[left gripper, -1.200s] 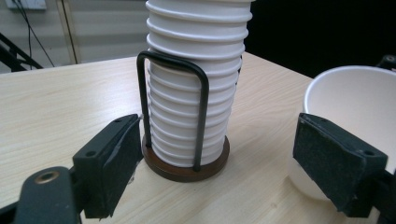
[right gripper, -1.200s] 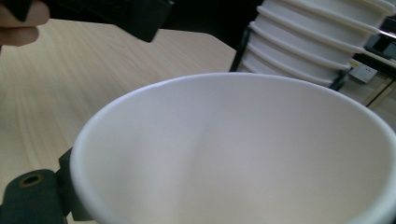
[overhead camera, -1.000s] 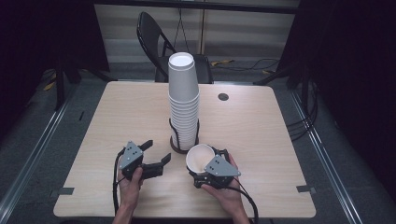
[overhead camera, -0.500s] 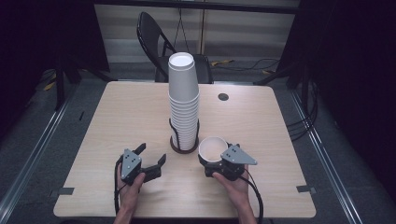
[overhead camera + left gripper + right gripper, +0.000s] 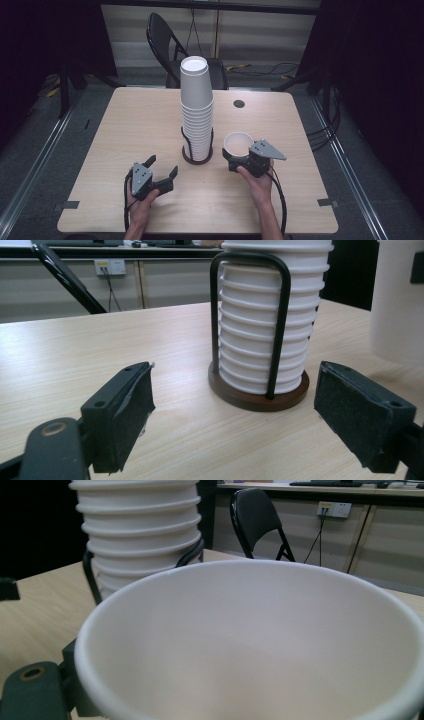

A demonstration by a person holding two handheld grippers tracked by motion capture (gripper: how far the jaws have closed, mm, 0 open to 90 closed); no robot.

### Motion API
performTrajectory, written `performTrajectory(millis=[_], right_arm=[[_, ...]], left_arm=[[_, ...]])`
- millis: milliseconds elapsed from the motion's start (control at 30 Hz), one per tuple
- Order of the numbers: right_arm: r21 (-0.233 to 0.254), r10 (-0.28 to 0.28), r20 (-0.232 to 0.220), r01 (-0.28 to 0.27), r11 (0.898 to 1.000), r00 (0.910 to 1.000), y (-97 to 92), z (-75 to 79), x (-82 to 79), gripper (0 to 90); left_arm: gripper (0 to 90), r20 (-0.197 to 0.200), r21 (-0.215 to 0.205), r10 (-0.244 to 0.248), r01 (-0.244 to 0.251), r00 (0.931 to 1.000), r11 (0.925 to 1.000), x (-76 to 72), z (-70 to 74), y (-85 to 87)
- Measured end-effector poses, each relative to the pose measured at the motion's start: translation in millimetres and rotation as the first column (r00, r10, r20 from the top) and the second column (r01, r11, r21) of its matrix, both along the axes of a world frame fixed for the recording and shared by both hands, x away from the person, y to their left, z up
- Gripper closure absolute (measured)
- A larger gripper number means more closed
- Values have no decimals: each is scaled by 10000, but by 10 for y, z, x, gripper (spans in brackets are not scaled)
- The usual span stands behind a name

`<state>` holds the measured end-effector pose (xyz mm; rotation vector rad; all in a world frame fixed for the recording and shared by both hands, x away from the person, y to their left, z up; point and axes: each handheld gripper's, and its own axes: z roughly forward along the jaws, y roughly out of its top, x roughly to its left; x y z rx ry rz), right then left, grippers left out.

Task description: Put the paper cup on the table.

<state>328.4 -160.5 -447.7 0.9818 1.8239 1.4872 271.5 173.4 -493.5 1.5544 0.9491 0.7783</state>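
**One cup off the stack, waiting to be set down**

Your right gripper [image 5: 239, 159] has its jaws pinched on the lower wall of a single white paper cup [image 5: 238, 143], held mouth-up just above the table, to the right of the stack. In the right gripper view the cup's wide rim [image 5: 250, 575] looms close. Your left gripper [image 5: 161, 176] sits low near the front edge, its black padded fingers [image 5: 125, 405] spread wide and holding nothing, aimed at the tall stack of white paper cups [image 5: 195, 107] in its black wire holder with the round brown base [image 5: 257, 395].

You seem to be mid-carry with the separated cup. Next, lower it upright onto the pale wooden table [image 5: 125, 125], well clear of the holder, and loosen gently so it doesn't tip.
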Motion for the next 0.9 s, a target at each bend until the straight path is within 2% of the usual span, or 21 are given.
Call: performTrajectory(millis=[100, 200, 367, 433, 533, 600, 667, 800, 900], right_arm=[[520, -54, -226, 66, 9986, 9997, -69, -2, 101, 104], [564, -293, -275, 308, 9979, 9992, -119, 17, 182, 104], [586, -606, -248, 620, 9964, 9979, -173, 49, 297, 104], [609, -633, -329, 653, 9960, 9975, -188, 54, 352, 104], [755, -776, -375, 802, 9939, 9963, -211, 55, 440, 104], [834, -890, -378, 919, 9923, 9953, -228, 59, 512, 104], [878, -1065, -308, 1088, 9902, 9938, -241, 45, 566, 104], [709, -1180, -532, 1216, 9900, 9916, -239, -11, 672, 103], [643, -1315, -584, 1351, 9887, 9896, -204, -39, 745, 101]], left_arm=[[159, -51, -37, 59, -59, 10000, 10000, -16, -11, -7], [159, -95, 76, 181, -180, 9998, 9998, -18, -23, -3], [161, -215, 3, 360, -360, 9991, 9994, -18, -25, -18], [161, -203, 222, 481, -476, 9986, 9986, -14, -21, -26], [161, -240, 147, 611, -607, 9978, 9980, -12, -22, -24], [166, -196, 44, 467, -466, 9987, 9989, -17, -24, -15], [166, -69, 143, 407, -406, 9991, 9991, -28, -25, -15], [165, -93, 32, 474, -474, 9988, 9989, -23, -25, -2], [165, 34, -48, 337, -337, 9994, 9994, -35, -29, 4]])
